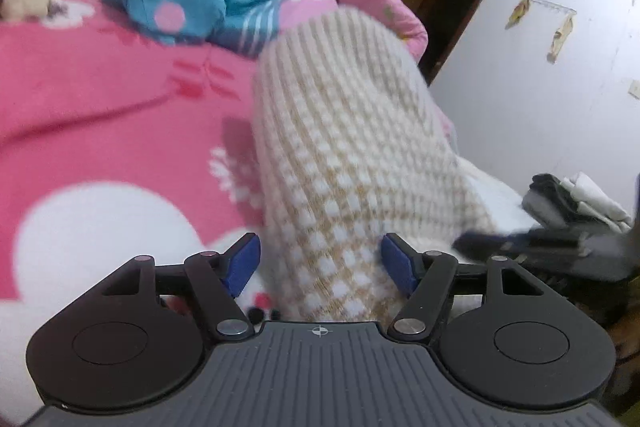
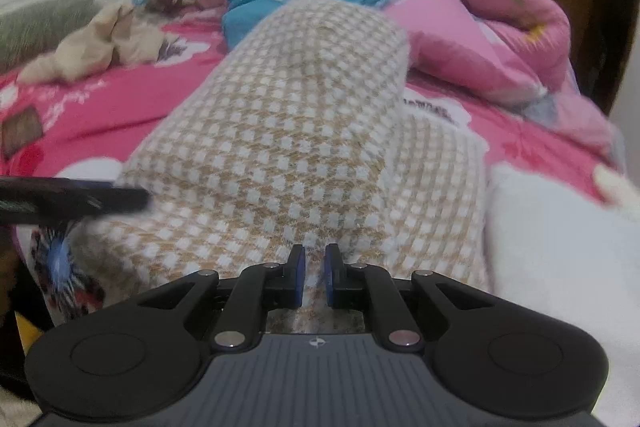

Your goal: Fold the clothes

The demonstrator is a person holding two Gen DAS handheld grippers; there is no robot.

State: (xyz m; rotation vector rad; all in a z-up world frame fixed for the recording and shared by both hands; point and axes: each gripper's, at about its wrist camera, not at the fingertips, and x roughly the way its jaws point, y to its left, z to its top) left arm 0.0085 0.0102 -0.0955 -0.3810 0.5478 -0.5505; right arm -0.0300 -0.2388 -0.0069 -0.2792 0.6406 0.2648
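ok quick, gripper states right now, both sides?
Left gripper: open, blue pads apart on either side of the beige-and-white checked knit sweater, not clamping it.
Right gripper: shut on the same sweater's edge.

Soft, even indoor light is filling both my views; no hard shadows, no glare. Motion blur is smearing knitted sweater (image 1: 344, 147), pink blanket (image 1: 100, 107) and my other claw at frame sides. My own claw bodies are staying sharp up close. Fisheye is bending wall (image 1: 540, 87) and darkening corners.
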